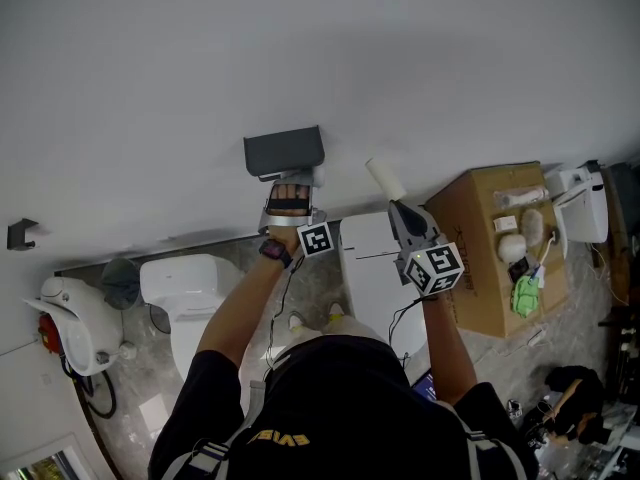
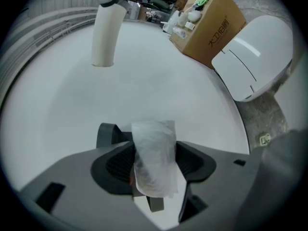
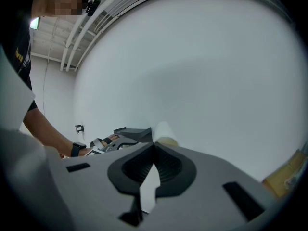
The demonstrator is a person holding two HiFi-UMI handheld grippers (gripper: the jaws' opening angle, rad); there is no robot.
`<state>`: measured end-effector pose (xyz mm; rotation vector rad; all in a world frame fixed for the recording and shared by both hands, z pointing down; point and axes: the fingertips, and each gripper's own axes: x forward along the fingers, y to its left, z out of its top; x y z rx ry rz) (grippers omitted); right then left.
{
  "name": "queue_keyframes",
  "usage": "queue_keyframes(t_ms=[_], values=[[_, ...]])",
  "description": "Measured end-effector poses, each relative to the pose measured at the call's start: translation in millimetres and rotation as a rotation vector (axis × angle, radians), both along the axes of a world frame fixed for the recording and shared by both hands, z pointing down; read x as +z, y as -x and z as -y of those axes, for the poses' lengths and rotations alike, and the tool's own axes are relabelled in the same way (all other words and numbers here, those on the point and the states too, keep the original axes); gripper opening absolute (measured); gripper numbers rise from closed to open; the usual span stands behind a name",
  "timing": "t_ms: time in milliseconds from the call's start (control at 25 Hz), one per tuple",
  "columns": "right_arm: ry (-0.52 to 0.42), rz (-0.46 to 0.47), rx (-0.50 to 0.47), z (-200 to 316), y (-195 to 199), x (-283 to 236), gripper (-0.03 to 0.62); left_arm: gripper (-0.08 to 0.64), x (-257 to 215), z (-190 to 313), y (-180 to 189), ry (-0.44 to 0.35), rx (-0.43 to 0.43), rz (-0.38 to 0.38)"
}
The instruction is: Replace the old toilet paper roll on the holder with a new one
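Left gripper is up at the wall-mounted holder. The holder sits directly beyond and just above its fingers, so close in the head view that I can't tell whether they touch or are only near.

In the left gripper view the fingers stand wide and clamp a white, crinkly new roll, with the pads pressing on both of its sides. The roll reads taller than wide there, its long side running along the fingers' line toward the wall. A dark corner of the holder shows just behind it. The true axis is hard to fix from this view.

Right gripper is off to the right, apart from the holder, with its fingers closed tight. It pinches one end of the bare old tube. The tube's long axis tilts up and left toward the wall.

The left hand is clearly the nearer one to the holder. Judgement: the old core is already off, and the next move is seating the new roll, which depends on lining the roll up with the holder just ahead.

Pose: the left forearm reaches straight out with the gripper near level and dipped slightly. The right is held out alongside, also near level and clear of the work.
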<state>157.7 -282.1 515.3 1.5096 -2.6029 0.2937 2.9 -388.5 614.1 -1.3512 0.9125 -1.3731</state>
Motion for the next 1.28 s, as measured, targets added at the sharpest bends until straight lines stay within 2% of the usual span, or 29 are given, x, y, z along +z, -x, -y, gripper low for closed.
queue_keyframes(t_ms=[640, 1280], values=[[0.000, 0.011, -0.062, 8, 26, 1, -0.003, 0.275, 6, -6, 43, 0.014, -0.072, 0.007], [0.000, 0.012, -0.082, 12, 37, 3, -0.003, 0.278, 5, -7, 50, 0.010, -0.082, -0.006]])
